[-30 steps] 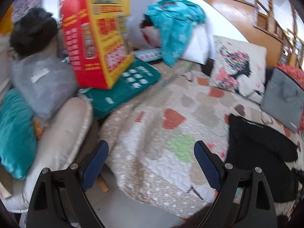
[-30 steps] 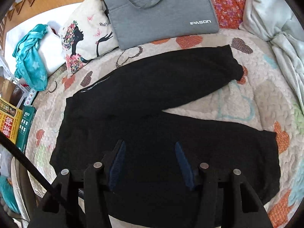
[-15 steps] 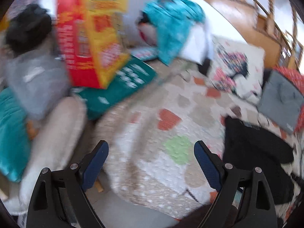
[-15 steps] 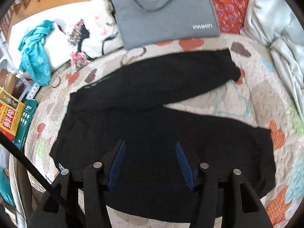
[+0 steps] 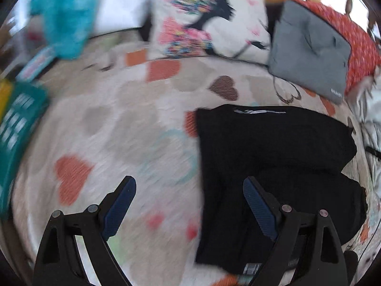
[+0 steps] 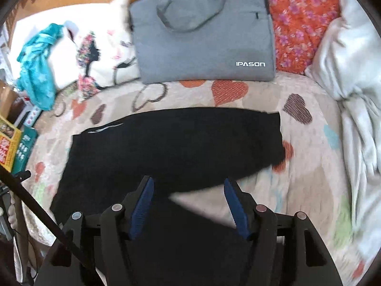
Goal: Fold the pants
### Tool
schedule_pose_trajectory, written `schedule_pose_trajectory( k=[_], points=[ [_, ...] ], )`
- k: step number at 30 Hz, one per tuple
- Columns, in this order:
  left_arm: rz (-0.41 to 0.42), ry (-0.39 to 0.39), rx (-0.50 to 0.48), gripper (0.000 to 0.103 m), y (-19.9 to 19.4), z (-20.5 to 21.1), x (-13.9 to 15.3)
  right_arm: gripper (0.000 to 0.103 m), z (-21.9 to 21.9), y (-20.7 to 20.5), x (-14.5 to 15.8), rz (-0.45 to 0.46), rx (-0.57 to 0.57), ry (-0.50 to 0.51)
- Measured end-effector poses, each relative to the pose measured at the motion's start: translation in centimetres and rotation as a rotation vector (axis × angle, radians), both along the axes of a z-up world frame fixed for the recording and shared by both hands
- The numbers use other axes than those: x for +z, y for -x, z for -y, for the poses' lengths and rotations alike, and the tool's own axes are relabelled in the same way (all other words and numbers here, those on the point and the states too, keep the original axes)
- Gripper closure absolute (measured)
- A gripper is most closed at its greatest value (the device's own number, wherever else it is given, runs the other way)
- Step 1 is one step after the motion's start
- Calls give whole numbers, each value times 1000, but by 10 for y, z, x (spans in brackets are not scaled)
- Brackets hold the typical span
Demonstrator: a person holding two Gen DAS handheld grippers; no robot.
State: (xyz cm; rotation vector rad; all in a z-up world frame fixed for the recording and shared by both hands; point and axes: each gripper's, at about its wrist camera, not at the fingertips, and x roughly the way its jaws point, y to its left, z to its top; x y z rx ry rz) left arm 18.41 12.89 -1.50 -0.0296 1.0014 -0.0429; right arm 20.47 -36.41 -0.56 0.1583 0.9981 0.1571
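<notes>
Black pants (image 6: 171,147) lie flat on the heart-print quilt (image 6: 309,178), near the grey laptop bag (image 6: 202,38). Left gripper (image 5: 188,205) fingers wide, empty; right gripper (image 6: 188,202) fingers just been opening over the pants, gripping nothing.

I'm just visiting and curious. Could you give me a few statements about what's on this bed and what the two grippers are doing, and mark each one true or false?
1. The pants are black. True.
2. The grey bag lies on top of the pants. False: it lies beyond them, apart, against the pillows.
3. The left gripper is clamped on the pants. False: its jaws stand wide open, holding nothing.
4. The right gripper is open over the pants. True.
5. The quilt has a heart pattern. True.
</notes>
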Motion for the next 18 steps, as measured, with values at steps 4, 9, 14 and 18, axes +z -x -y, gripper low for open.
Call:
schedule_pose_trajectory(
  k=[4, 9, 14, 18],
  points=[
    [-37, 10, -88, 12, -65, 29, -25, 37, 5, -60, -19, -53, 45, 52],
    [-65, 71, -189, 12, -131, 62, -48, 37, -2, -122, -43, -98, 142, 117],
    [-93, 84, -313, 12, -171, 99, -66, 37, -4, -162, -67, -131, 215, 191],
    [-131, 45, -408, 12, -190, 124, -82, 33, 5, -180, -84, -154, 261, 178]
  ],
)
